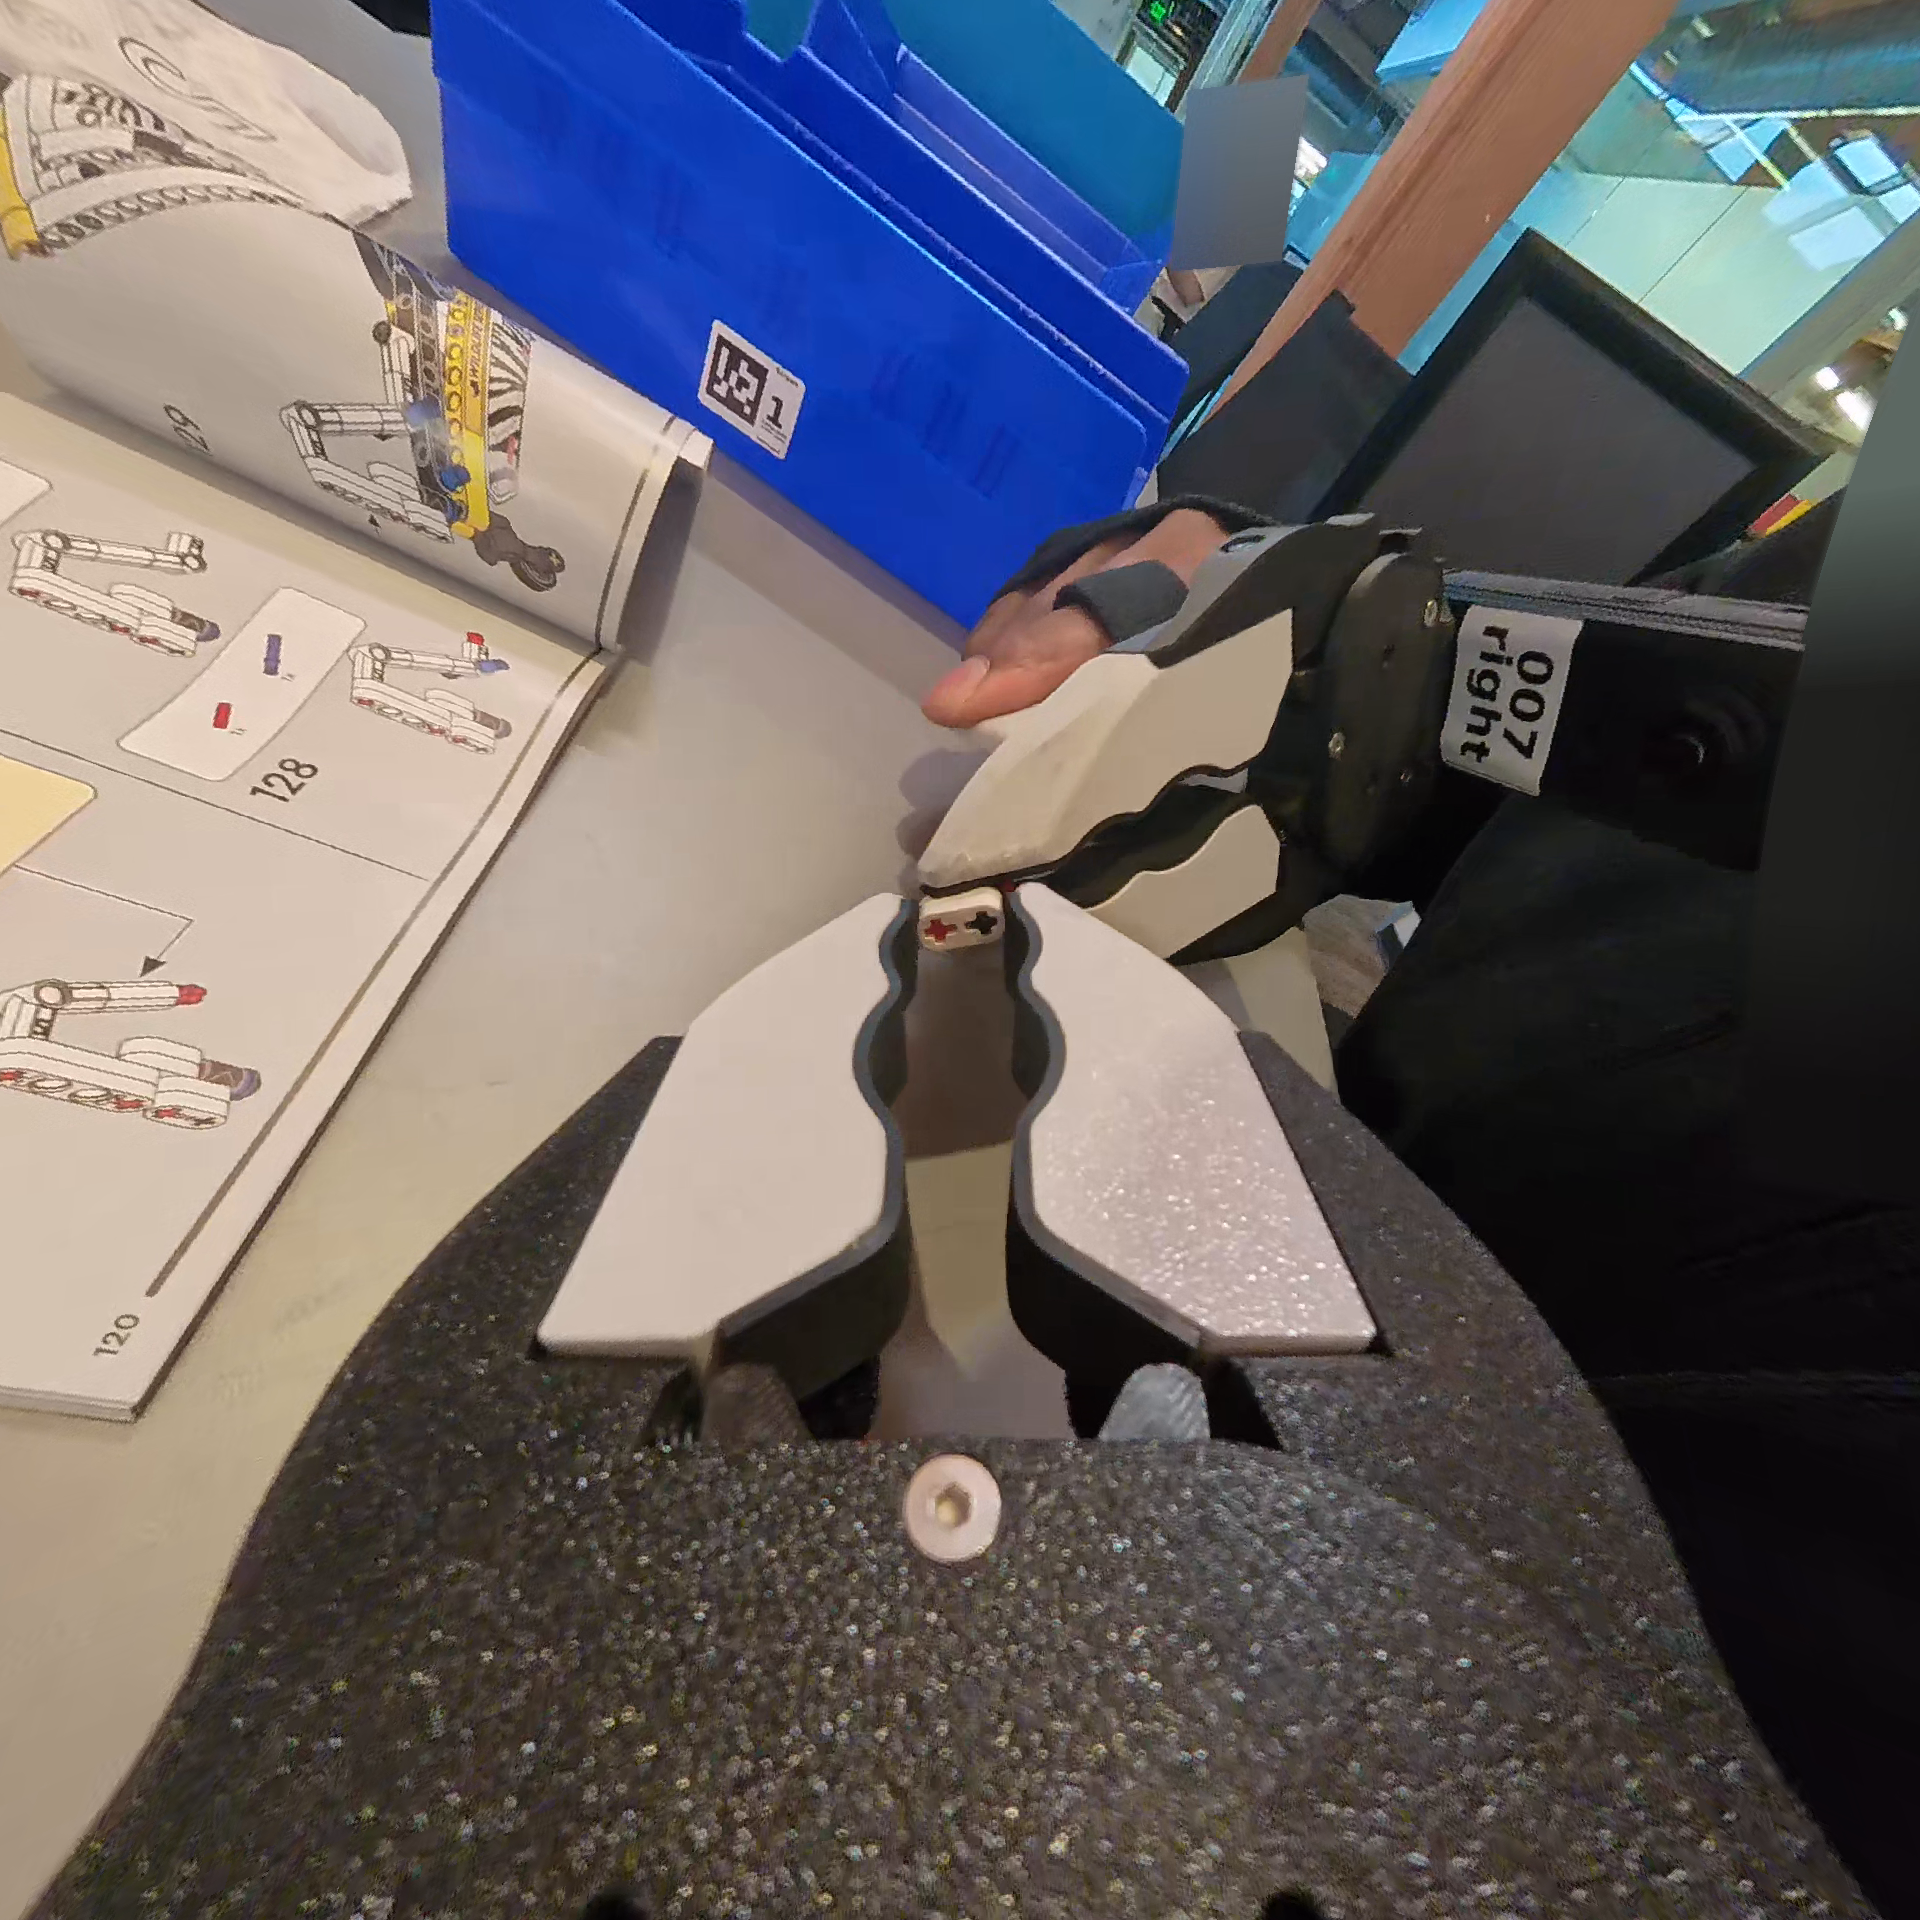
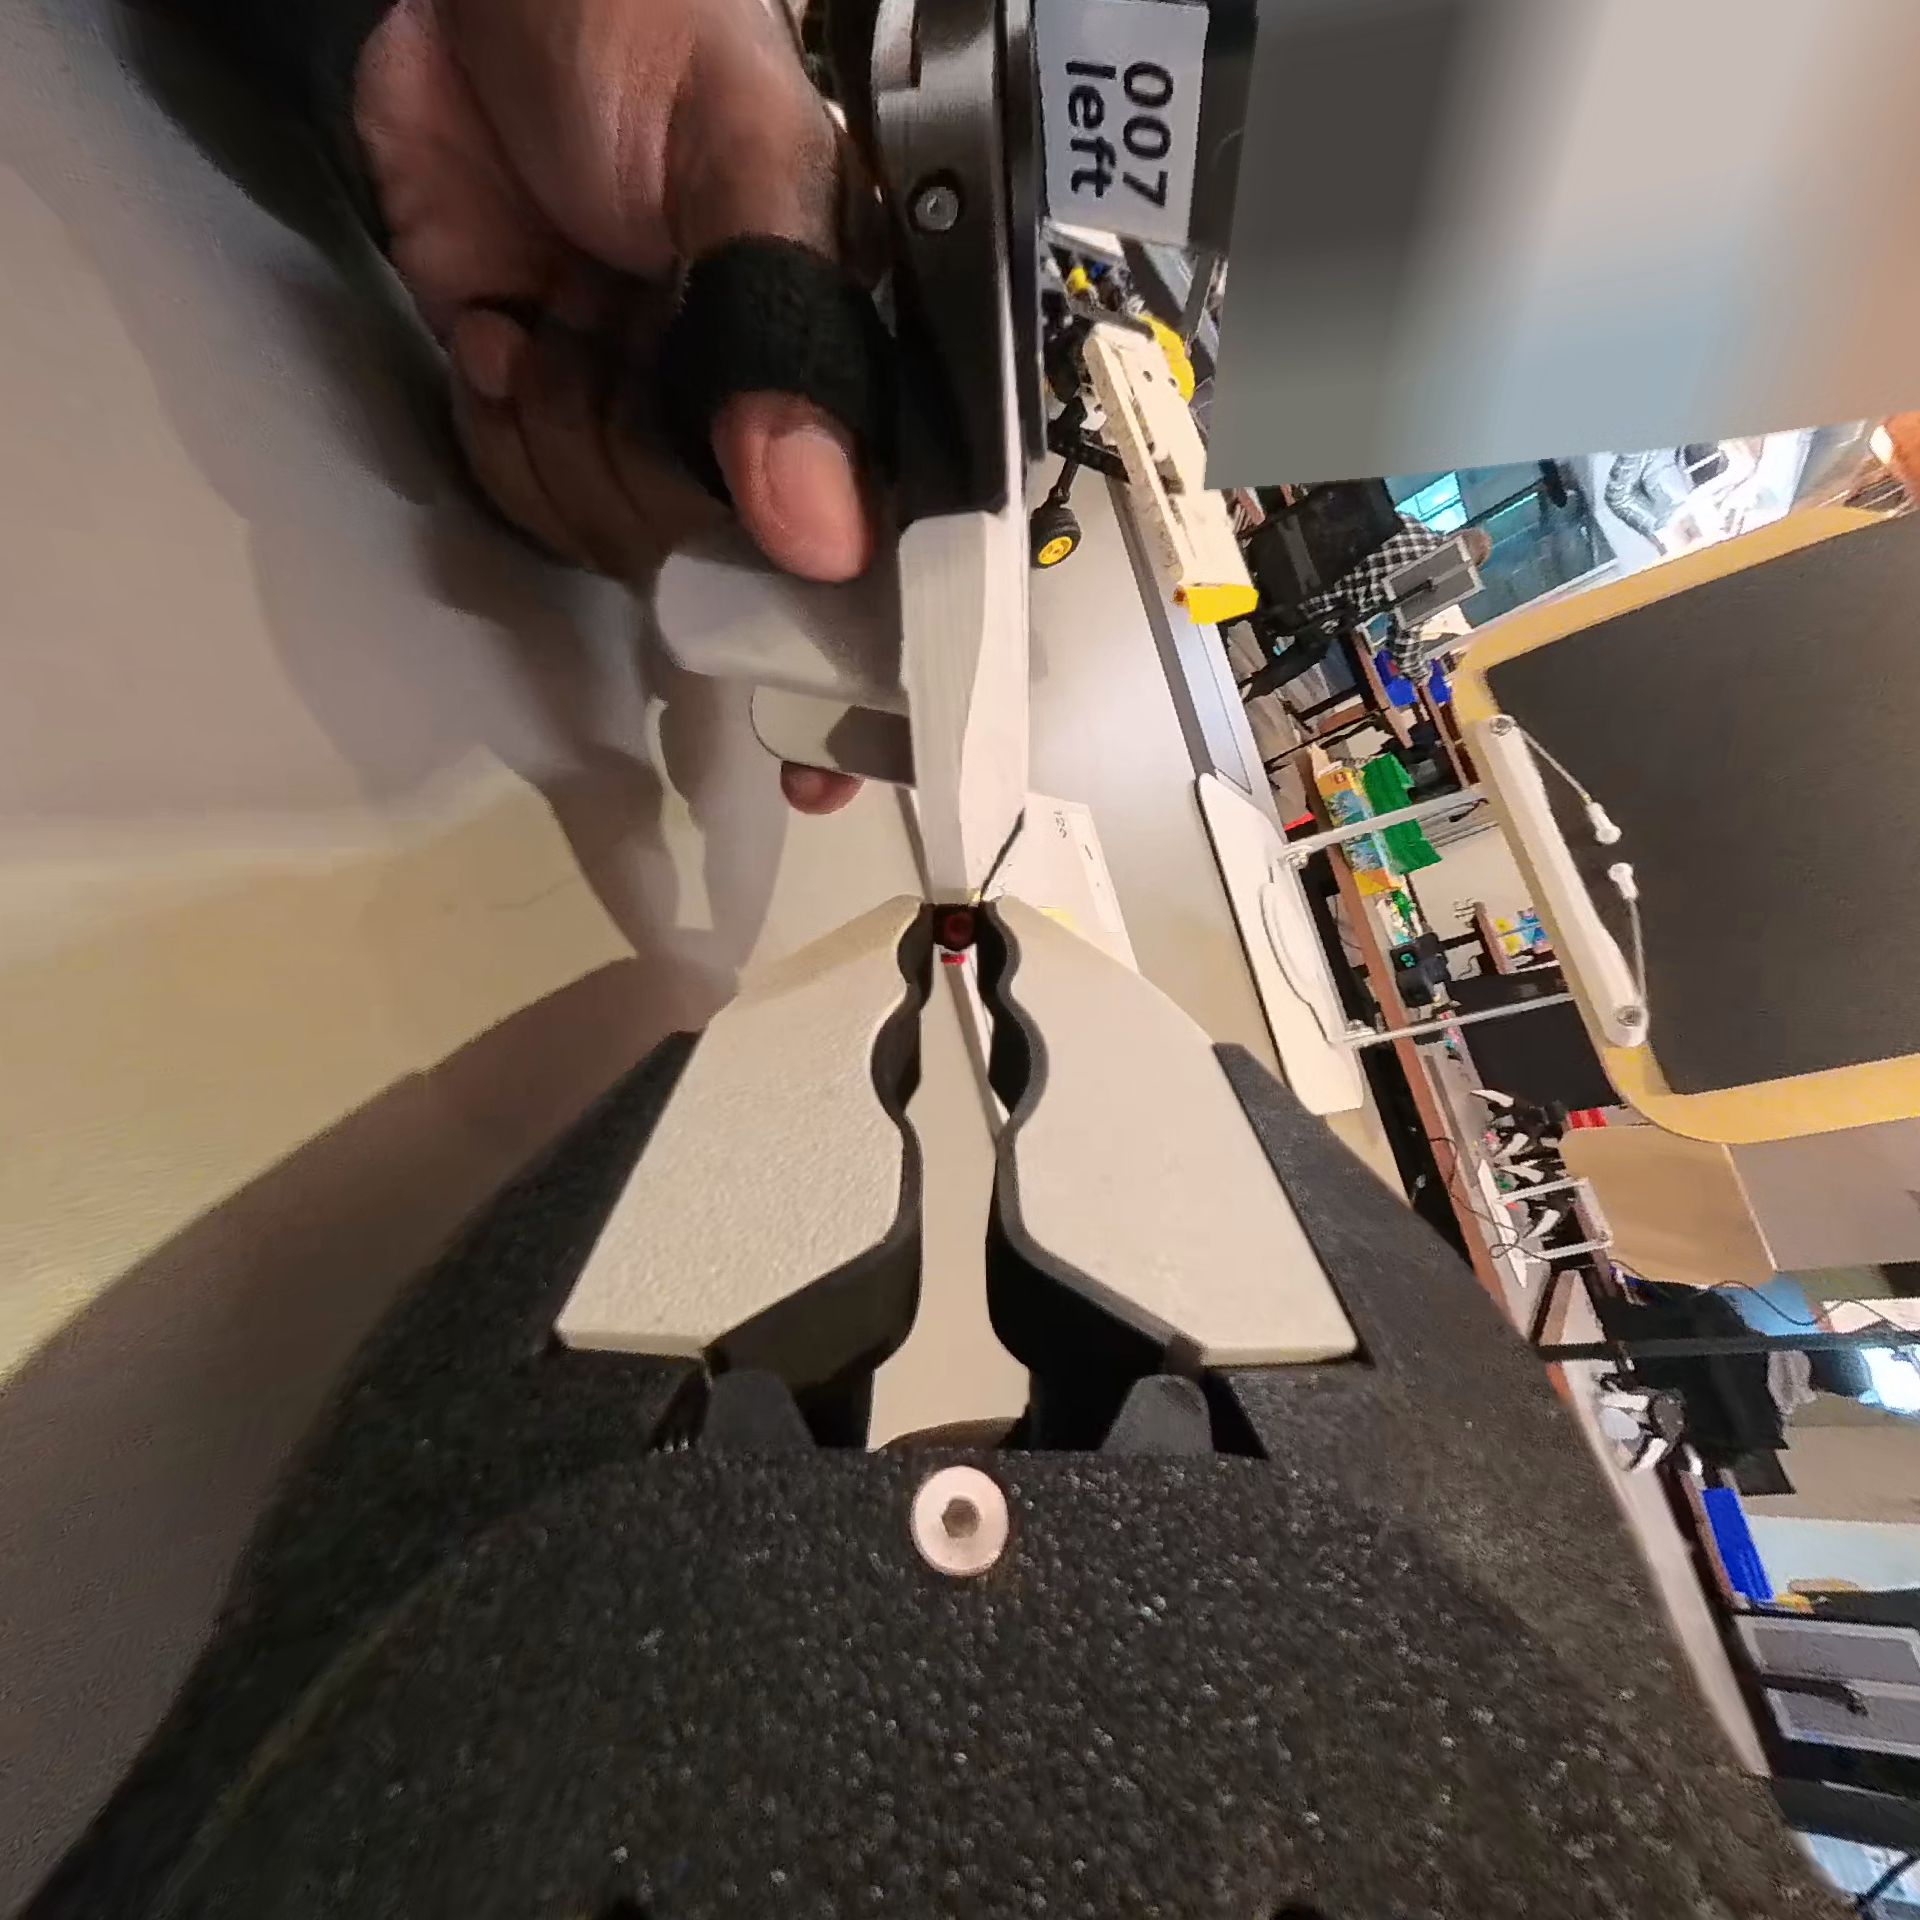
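Between both jaws, small white piece (image 1: 963, 918), pinched, far end hidden

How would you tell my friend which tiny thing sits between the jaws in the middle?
Start at the big blue bin, then come down the grey table to where both grippers meet. There sits a small white brick piece; only it has two cross-shaped holes, one red, one black.

White piece (image 1: 962, 918) with red and black crosses; blue bin (image 1: 831, 260); pale grey table (image 1: 675, 810).
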A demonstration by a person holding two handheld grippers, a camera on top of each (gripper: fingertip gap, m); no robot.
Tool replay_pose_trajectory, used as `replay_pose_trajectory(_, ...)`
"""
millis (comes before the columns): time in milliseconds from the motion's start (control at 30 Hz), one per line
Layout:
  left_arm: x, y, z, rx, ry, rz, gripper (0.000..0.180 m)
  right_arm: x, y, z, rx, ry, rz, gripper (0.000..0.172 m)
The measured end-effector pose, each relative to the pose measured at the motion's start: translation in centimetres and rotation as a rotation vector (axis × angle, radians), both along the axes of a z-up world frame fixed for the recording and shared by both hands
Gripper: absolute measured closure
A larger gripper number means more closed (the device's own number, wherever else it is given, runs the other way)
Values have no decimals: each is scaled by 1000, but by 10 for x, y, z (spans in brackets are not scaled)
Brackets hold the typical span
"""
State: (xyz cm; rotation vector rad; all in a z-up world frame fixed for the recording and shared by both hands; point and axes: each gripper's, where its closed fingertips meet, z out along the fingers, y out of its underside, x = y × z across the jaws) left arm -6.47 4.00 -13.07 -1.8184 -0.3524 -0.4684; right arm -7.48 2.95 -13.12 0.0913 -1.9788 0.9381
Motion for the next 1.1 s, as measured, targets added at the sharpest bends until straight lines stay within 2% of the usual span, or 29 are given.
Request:
replay_pose_trajectory(133,4,-2,0,-5,97,-22,164,4,-1,1,38,48,23,164)
replay_pose_trajectory(333,10,-6,2,15,115,-67,164,10,-3,4,97,152,22,164)
replay_pose_trajectory(867,21,-6,1,6,135,-140,164,20,-2,1,79,128,54,164)
replay_pose_trajectory(933,11,-10,-2,-16,155,-93,165,13,11,3,84,145,-7,164)
replay_pose_trajectory(1033,-32,-39,6,32,96,47,165,-2,44,-1,39,91,-98,165)
replay_pose_trajectory(1100,-17,-27,-3,-27,177,-24,165,1,33,-3,71,121,-66,165)
